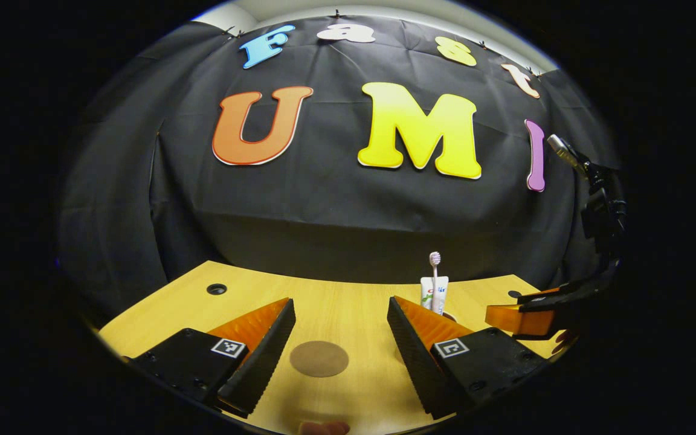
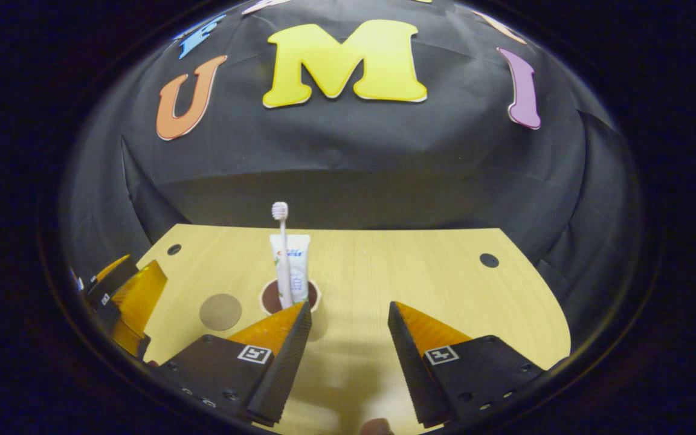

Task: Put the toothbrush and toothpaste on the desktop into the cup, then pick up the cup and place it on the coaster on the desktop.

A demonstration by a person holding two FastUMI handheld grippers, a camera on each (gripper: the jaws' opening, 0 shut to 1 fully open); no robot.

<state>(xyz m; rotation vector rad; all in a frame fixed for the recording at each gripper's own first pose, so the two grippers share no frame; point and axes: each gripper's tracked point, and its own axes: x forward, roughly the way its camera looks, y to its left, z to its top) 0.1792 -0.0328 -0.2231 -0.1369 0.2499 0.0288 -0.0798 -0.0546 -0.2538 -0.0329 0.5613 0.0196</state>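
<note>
Cup [image 2: 290, 297] work falls to the right claw [image 2: 348, 344], which hangs spread wide over the near tabletop [image 2: 420, 272] with nothing between its fingers. That wide spread suits a round body, so the next step looks like a grasp around the cup's side. The cup sits just beyond the claw's left finger, slightly left of its centre line, so the claw would need to shift left and forward to straddle it.

Standing in the cup are the toothbrush [image 2: 281, 241], bristles up, and the toothpaste [image 2: 293, 260] tube just behind it, both leaning against the far rim. Upright like that, they make the load top-heavy; a low, level grip should keep them from tipping out. The first part of the task appears done.

Left of the cup, a little apart from it, the round brown coaster [image 2: 220, 311] lies flat on the tabletop. The carry is a brief slide leftward.

The left claw [image 1: 341, 344] is also spread and empty, hovering directly over the coaster [image 1: 319, 358]. It probably has to clear off before the cup can land there.
</note>
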